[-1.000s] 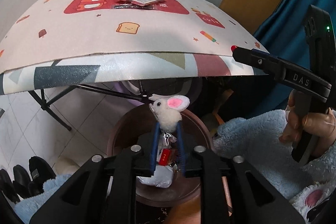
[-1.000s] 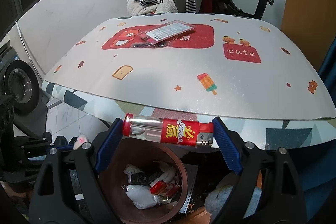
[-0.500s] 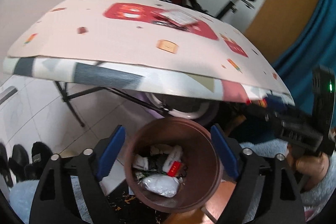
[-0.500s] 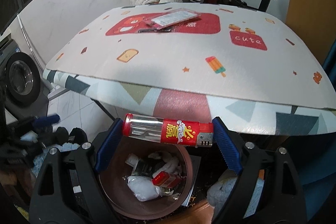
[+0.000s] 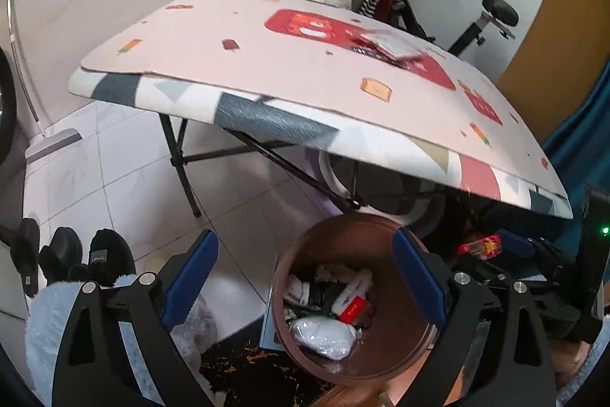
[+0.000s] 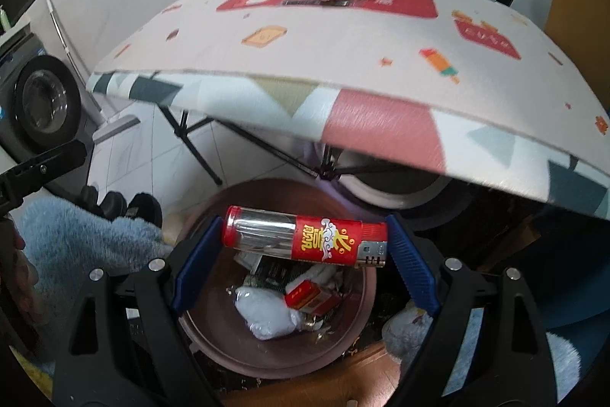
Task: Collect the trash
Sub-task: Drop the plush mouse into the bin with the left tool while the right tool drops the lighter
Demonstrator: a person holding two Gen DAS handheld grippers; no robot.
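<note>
Item: lighter [image 6: 305,238], gripped endwise in my right tool [image 6: 305,254] over the bin [image 6: 354,334].
My left tool [image 5: 305,277]: just opened wide, nothing between.

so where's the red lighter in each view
Left wrist: lighter small at right edge, below the table's rim, held in the right hand-held gripper.
Right wrist: lighter centre, lying crosswise between the blue pads.
Shared landmark: the brown bin, below the lighter in both.

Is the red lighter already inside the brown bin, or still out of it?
Still out: the red lighter is clamped lengthwise in the right gripper, above the brown bin.
</note>
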